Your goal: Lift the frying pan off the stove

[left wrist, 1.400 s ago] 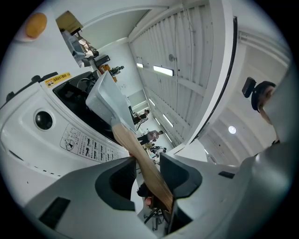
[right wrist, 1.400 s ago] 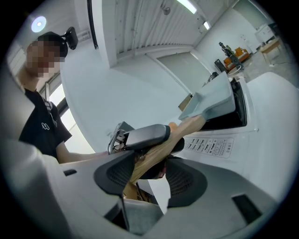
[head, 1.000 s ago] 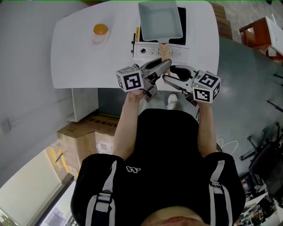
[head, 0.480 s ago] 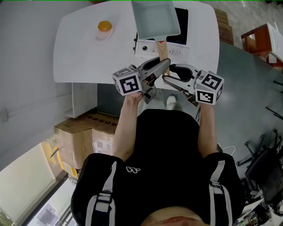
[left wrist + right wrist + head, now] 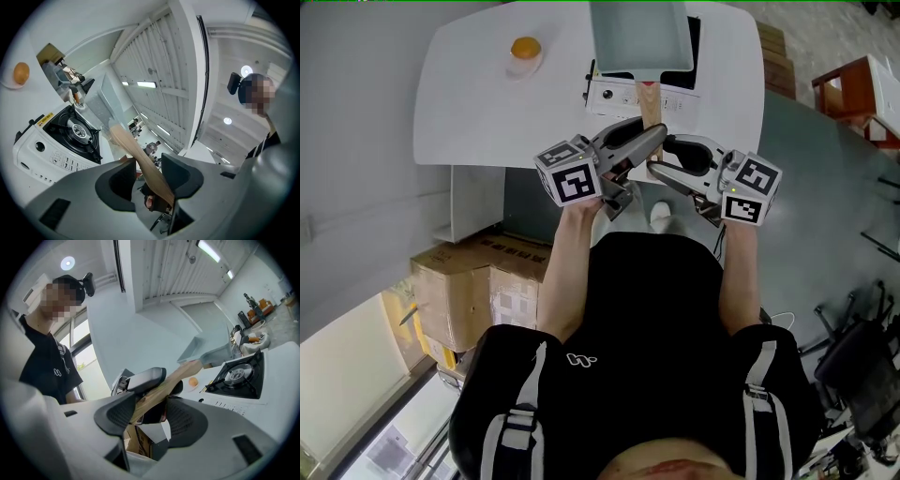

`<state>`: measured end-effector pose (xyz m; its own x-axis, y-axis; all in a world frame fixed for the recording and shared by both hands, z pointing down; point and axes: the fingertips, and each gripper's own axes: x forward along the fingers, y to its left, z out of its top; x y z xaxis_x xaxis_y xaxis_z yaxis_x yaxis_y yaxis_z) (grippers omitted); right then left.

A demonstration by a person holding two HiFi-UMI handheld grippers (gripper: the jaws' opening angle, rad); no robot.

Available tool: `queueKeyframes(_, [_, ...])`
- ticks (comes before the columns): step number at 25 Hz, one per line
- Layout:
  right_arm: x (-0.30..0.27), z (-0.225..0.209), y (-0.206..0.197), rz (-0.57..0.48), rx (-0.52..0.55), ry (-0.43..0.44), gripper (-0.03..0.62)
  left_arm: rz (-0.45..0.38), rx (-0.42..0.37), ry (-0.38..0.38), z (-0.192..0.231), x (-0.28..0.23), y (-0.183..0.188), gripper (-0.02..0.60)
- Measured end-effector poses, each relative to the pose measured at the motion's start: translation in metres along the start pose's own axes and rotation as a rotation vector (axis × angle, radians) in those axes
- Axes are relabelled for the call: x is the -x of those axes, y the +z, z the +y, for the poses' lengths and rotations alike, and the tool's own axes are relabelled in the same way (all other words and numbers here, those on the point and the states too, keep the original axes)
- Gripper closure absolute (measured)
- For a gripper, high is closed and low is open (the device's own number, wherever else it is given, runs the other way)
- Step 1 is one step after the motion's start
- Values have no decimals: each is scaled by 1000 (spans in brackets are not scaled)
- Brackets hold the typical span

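Observation:
The square grey frying pan (image 5: 639, 36) hangs in the air over the white gas stove (image 5: 623, 96), clear of the burner (image 5: 75, 127). Its wooden handle (image 5: 650, 103) runs back toward me. My left gripper (image 5: 654, 138) comes in from the left and is shut on the handle (image 5: 137, 151). My right gripper (image 5: 659, 157) comes in from the right and is shut on the same handle (image 5: 174, 377), just behind the left one. In the right gripper view the pan (image 5: 206, 350) floats above the stove (image 5: 238, 374).
The stove stands at the near edge of a white table (image 5: 478, 103). An orange (image 5: 525, 48) lies on a small plate at the far left. Cardboard boxes (image 5: 464, 291) and a white cabinet (image 5: 478, 202) sit under the table. A red chair (image 5: 853, 84) stands right.
The pan swung a little to the left and back again, staying above the stove. Both grippers kept their hold on the handle and shifted only slightly.

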<state>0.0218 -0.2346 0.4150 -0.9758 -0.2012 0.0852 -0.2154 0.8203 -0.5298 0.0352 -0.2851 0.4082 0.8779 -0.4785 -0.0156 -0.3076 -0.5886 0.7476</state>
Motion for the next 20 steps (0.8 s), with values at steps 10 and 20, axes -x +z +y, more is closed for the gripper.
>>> queueKeyframes(10, [0,0,-2,10,-2,7,379,-4,13,7,0,0,-1,408])
queueKeyframes(20, [2,0,-3,18,4,7,379,-8,20,0,0,0,-3,408])
